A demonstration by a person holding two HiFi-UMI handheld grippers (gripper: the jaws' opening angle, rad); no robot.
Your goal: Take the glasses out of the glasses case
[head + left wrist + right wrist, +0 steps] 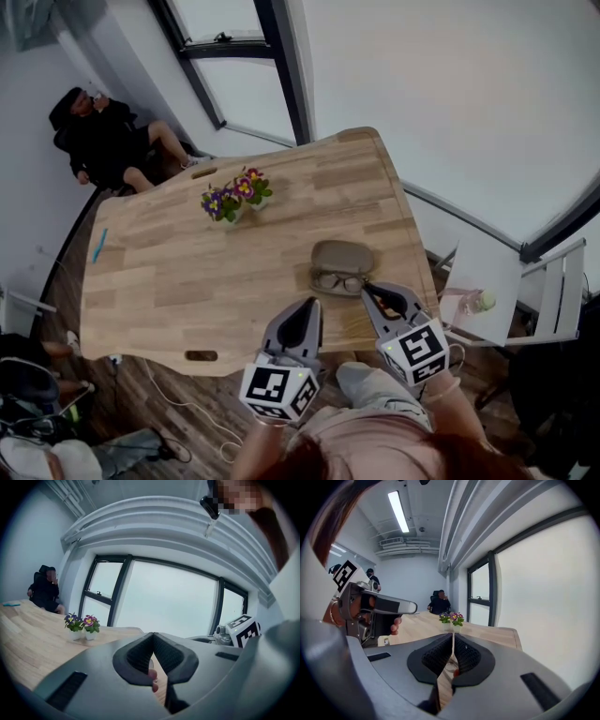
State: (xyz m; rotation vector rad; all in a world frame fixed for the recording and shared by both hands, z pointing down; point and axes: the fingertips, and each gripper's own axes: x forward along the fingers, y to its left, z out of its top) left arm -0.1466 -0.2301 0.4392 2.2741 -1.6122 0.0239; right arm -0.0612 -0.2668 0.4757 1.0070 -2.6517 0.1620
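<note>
The open taupe glasses case (343,253) lies by the near edge of the wooden table (187,272) with the dark-framed glasses (339,281) resting lenses-up in its front half, while the left gripper (308,311) and right gripper (373,293) hover close by, each with jaws pressed together on nothing.

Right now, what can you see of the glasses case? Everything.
The case is a grey-brown, matte oval clamshell. It appears to lie open on the wooden table, near the right front edge, with its lid folded back away from the person. Dark-framed glasses lie in the near half. The right gripper is close beside its near right end; whether it touches cannot be told.
</note>
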